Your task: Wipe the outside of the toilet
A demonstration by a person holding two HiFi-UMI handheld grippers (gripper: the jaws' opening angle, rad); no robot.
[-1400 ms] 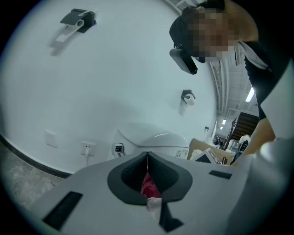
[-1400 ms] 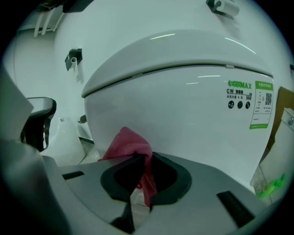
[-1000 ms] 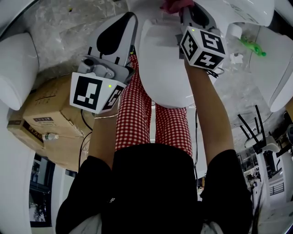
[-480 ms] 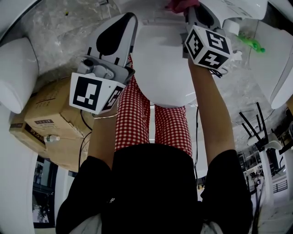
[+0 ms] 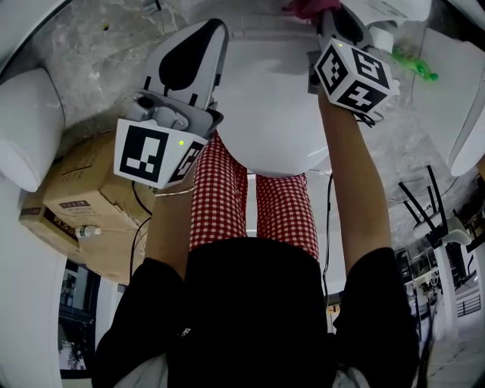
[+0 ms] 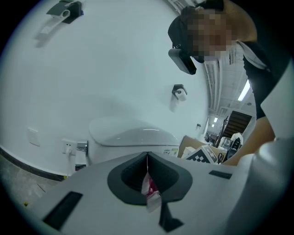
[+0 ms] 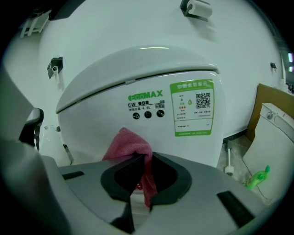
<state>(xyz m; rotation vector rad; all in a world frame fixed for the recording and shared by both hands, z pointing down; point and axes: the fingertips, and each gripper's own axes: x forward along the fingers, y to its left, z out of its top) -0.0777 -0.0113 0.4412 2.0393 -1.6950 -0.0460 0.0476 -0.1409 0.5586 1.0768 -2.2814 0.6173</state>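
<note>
The white toilet (image 5: 269, 98) fills the top middle of the head view, its lid down. My right gripper (image 5: 324, 17) reaches over the toilet's far right end, shut on a red cloth (image 5: 307, 7). In the right gripper view the red cloth (image 7: 131, 144) bunches out of the shut gripper (image 7: 140, 158), right in front of the toilet's white body (image 7: 115, 105) below a green sticker (image 7: 192, 108). My left gripper (image 5: 214, 30) hangs beside the toilet's left edge. Its jaws are shut in the left gripper view (image 6: 147, 158), with a small red-and-white scrap (image 6: 150, 192) pinched between them.
A cardboard box (image 5: 76, 189) with a small bottle (image 5: 83, 229) stands at the left, next to another white fixture (image 5: 26, 114). A green plastic thing (image 5: 413, 64) lies at the upper right. The person's checked trousers (image 5: 220, 189) stand against the toilet's front. A second toilet (image 6: 133, 135) stands by the wall.
My right gripper has slid to the right along the back of the toilet, taking the red cloth with it. The left gripper has stayed where it was.
</note>
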